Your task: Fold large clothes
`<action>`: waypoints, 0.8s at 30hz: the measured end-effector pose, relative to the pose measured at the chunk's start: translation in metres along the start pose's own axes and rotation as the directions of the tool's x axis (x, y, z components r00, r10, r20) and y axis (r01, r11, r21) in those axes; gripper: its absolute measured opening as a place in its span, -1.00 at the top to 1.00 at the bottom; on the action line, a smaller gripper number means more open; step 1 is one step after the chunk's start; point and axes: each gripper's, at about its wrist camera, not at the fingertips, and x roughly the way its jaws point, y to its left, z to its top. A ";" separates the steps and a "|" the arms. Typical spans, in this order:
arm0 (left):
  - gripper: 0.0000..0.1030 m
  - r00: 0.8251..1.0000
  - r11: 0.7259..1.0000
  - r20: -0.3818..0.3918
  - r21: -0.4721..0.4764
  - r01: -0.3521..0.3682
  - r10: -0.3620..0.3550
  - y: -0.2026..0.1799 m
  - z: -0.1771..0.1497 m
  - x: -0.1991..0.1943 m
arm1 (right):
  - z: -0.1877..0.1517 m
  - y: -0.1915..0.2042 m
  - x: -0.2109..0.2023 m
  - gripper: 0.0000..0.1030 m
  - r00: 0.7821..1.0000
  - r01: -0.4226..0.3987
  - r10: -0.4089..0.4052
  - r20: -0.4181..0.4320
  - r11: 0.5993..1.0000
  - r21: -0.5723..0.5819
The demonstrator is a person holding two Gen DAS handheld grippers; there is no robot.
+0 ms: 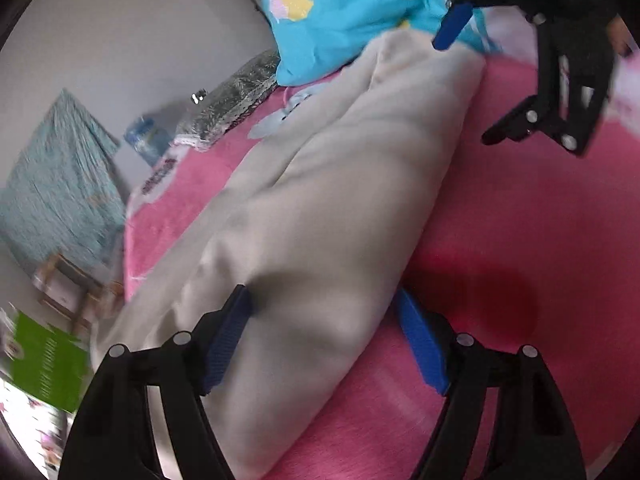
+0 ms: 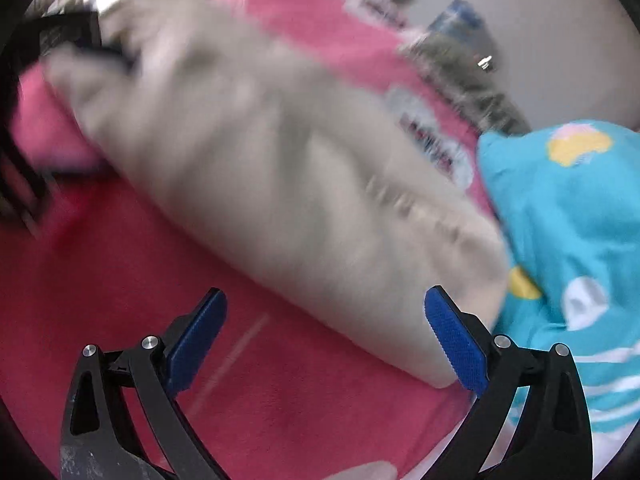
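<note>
The left gripper (image 1: 324, 312) stands wide open astride the beige garment (image 1: 320, 200), gripping nothing; the right gripper (image 2: 326, 300), fully spread and empty, hangs over the pink blanket (image 2: 120, 280).

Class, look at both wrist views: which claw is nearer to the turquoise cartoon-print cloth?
Right. The right claw, open, sits at the beige garment's end beside the turquoise cloth. The left claw, open, straddles the garment's opposite end.

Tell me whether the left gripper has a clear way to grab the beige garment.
Probably yes: the left gripper stands open with the beige garment lying between its jaws on the pink blanket, nothing covering that end.
</note>
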 end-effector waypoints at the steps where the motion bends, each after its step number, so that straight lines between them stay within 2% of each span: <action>1: -0.44 0.998 0.997 -0.007 0.035 -0.063 0.064 0.004 -0.010 0.000 | -0.007 -0.010 0.007 -0.86 1.000 0.003 -0.003 0.007 0.998 0.055; 2: -0.45 0.996 0.995 -0.015 0.042 -0.090 0.090 0.012 -0.018 0.000 | -0.009 -0.017 0.012 -0.86 1.000 0.004 -0.005 0.016 0.995 0.099; 4: -0.45 0.993 0.994 -0.036 0.016 -0.112 0.113 0.032 -0.029 0.002 | -0.015 -0.032 0.019 -0.86 0.995 0.094 -0.096 0.007 0.983 0.160; 5: -0.45 0.992 0.993 -0.041 0.019 -0.119 0.120 0.034 -0.033 0.003 | -0.016 -0.032 0.022 -0.86 0.989 0.142 -0.145 0.016 0.980 0.139; 6: -0.45 0.990 0.990 -0.040 0.039 -0.136 0.137 0.031 -0.032 0.004 | -0.014 -0.028 0.025 -0.86 0.988 0.150 -0.154 0.032 0.983 0.110; 9: -0.30 0.971 0.964 -0.018 0.126 -0.234 0.238 0.009 -0.016 0.017 | -0.002 -0.010 0.036 -0.86 0.970 0.226 -0.227 0.086 0.974 0.017; 11: -0.22 0.963 0.960 -0.034 0.100 -0.261 0.266 0.006 -0.003 0.030 | 0.004 -0.010 0.041 -0.86 0.965 0.234 -0.234 0.121 0.972 0.013; 12: -0.05 0.960 0.959 -0.048 0.082 -0.271 0.275 0.005 0.002 0.037 | 0.004 -0.014 0.044 -0.71 0.970 0.212 -0.213 0.118 0.977 0.028; 13: 0.25 0.955 0.956 -0.066 0.075 -0.283 0.288 0.006 0.006 0.043 | 0.005 -0.016 0.042 -0.04 0.973 0.199 -0.202 0.116 0.979 0.036; 15: 0.59 0.938 0.937 -0.051 0.095 -0.336 0.342 0.003 0.006 0.036 | 0.006 -0.003 0.035 0.37 0.948 0.301 -0.296 0.120 0.953 -0.028; 16: 0.64 0.940 0.940 -0.062 0.084 -0.331 0.336 0.007 0.004 0.025 | 0.006 -0.005 0.033 0.47 0.947 0.308 -0.302 0.114 0.950 -0.044; 19: 0.66 0.938 0.942 -0.097 0.088 -0.325 0.333 0.006 0.003 -0.010 | -0.002 -0.014 0.014 0.55 0.975 0.221 -0.220 0.036 0.974 -0.055; 21: 0.66 0.941 0.946 -0.114 0.094 -0.310 0.320 -0.006 0.000 -0.034 | -0.013 -0.007 -0.015 0.57 0.984 0.180 -0.180 0.007 0.979 -0.095; 24: 0.67 0.946 0.952 -0.143 0.143 -0.272 0.292 -0.032 -0.019 -0.079 | -0.049 0.019 -0.065 0.58 0.995 0.103 -0.104 0.006 0.977 -0.188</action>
